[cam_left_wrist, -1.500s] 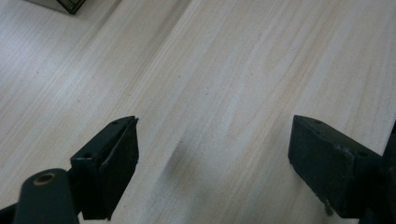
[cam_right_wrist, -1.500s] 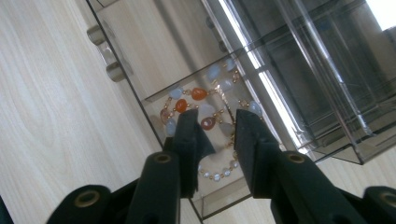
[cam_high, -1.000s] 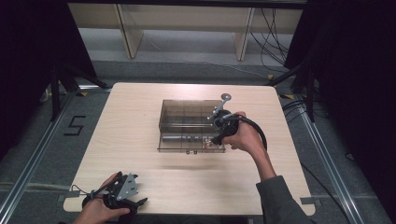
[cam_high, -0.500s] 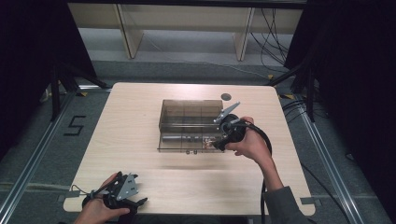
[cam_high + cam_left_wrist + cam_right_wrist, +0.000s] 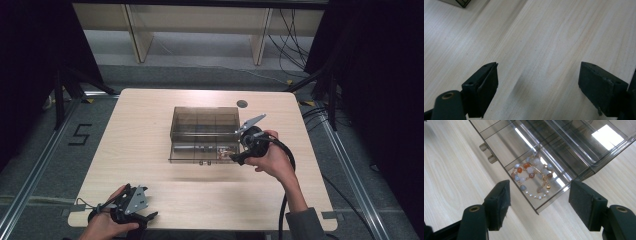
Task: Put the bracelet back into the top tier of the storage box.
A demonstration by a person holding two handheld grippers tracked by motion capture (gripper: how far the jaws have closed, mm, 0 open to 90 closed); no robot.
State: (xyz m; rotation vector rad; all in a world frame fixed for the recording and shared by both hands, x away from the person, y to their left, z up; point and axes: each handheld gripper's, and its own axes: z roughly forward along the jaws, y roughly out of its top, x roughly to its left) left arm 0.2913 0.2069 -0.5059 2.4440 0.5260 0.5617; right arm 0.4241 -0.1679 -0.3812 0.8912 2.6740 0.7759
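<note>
Right tongs (image 5: 540, 197) wide apart, just been opening, with nothing pinched between them. Hanging over the corner of the pulled-out drawer (image 5: 499, 150), right above the bead bracelet (image 5: 534, 177). Bracelet lying curled up in the end part of that drawer, down on its floor, touching no tongs. Looks like a letting-go spot: spread wide so the beads can lie free, tilted down so the drop lands inside the walls and not on the worktop (image 5: 145, 140).

Left tongs (image 5: 537, 80) also apart and empty, low over bare wood at the near edge, well away from the clear box (image 5: 204, 122). Likely parked there to keep out of the way.

Drawer slid out toward the person, probably so the tongs can reach in from above.

Hard to see:
- bracelet clasp, lost among the beads
- other parts of the box, smoky and full of glare
- bracelet from the high view, just a tiny speck
- left hand (image 5: 102, 227), cut off at the bottom edge
- round dark spot (image 5: 242, 104) behind the box, can't tell what
</note>
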